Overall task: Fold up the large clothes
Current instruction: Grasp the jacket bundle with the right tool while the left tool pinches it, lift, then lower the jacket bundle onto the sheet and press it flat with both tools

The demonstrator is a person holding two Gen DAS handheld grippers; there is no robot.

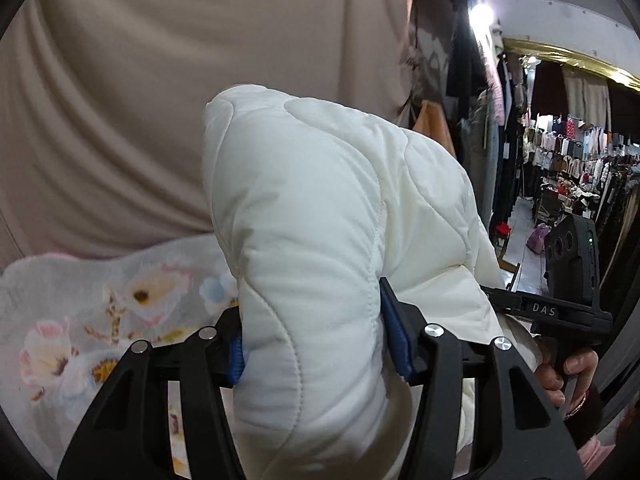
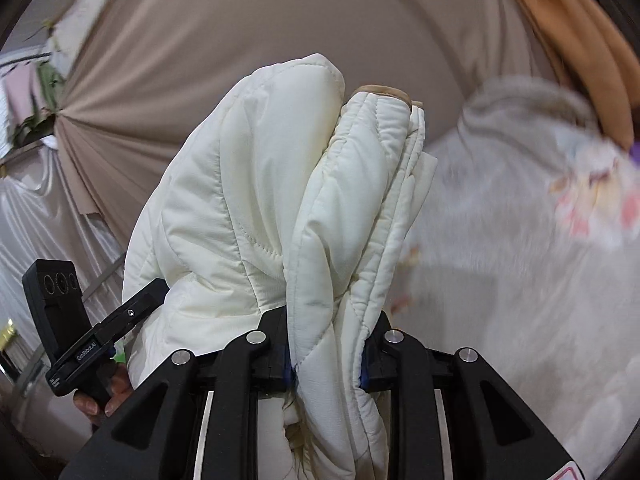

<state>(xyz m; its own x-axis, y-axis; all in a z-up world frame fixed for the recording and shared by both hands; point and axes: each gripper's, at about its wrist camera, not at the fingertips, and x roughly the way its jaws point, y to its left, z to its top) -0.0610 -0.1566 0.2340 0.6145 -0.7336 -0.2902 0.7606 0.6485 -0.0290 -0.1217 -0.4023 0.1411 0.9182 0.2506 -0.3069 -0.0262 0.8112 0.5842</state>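
A white quilted padded jacket (image 1: 320, 216) is held up in the air by both grippers. My left gripper (image 1: 316, 344) is shut on a thick fold of it, blue pads pressing on both sides. My right gripper (image 2: 328, 364) is shut on a bunched edge of the same jacket (image 2: 256, 184), several layers stacked between the pads. The right gripper's body (image 1: 560, 304) shows at the right of the left wrist view. The left gripper's body (image 2: 76, 320) shows at the lower left of the right wrist view. The jacket's lower part hangs out of sight.
A floral fleece blanket (image 1: 80, 320) covers the surface below and shows in the right wrist view (image 2: 540, 240). A beige curtain (image 1: 160, 60) hangs close behind. Racks of clothes (image 1: 572, 160) line an aisle at the far right.
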